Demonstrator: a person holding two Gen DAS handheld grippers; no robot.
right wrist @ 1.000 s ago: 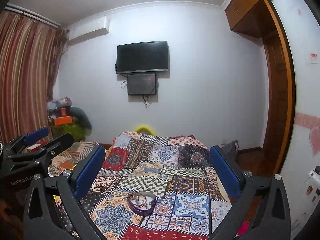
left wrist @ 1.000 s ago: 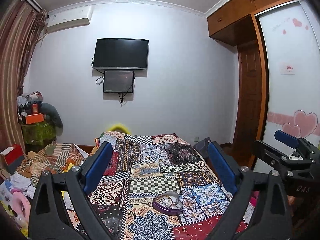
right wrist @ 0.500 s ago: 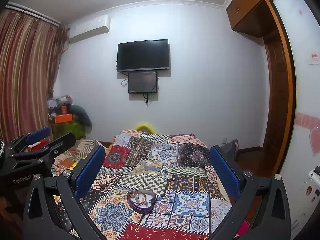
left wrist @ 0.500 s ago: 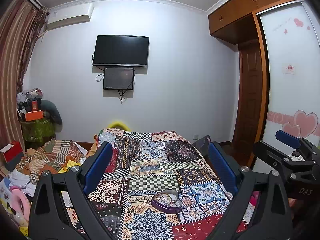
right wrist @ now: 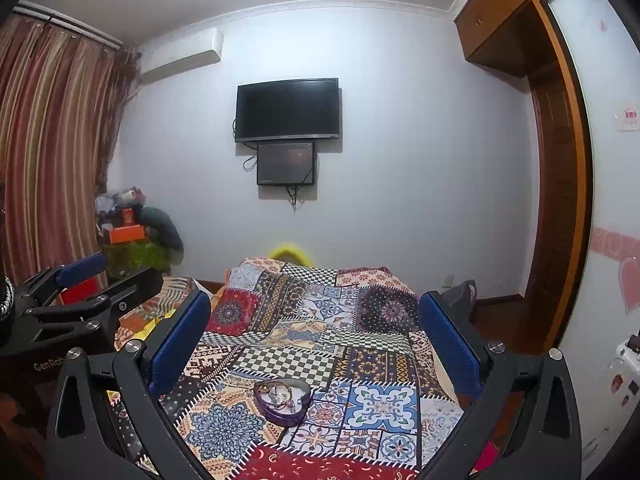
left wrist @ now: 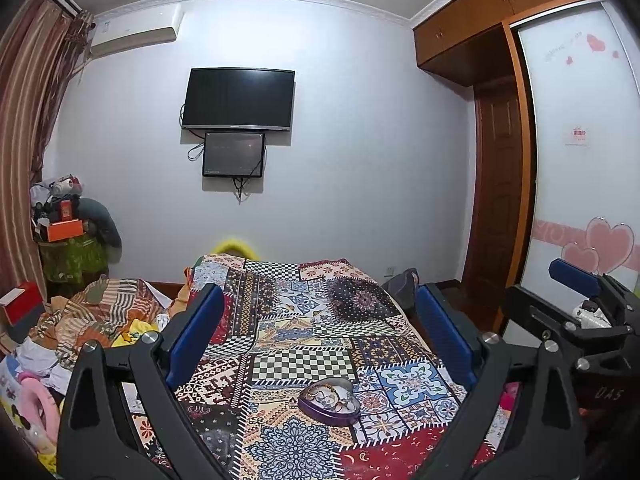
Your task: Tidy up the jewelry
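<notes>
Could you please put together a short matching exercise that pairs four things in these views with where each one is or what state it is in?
Things:
1. heart-shaped tin
2. television
3. left gripper
4. orange box

Places or states:
A. mounted on the far wall
B. open, holding nothing
C. on the patchwork bedspread, with jewelry inside
D. on the pile in the left corner, by the curtain

Pairs: 1-C, 2-A, 3-B, 4-D
</notes>
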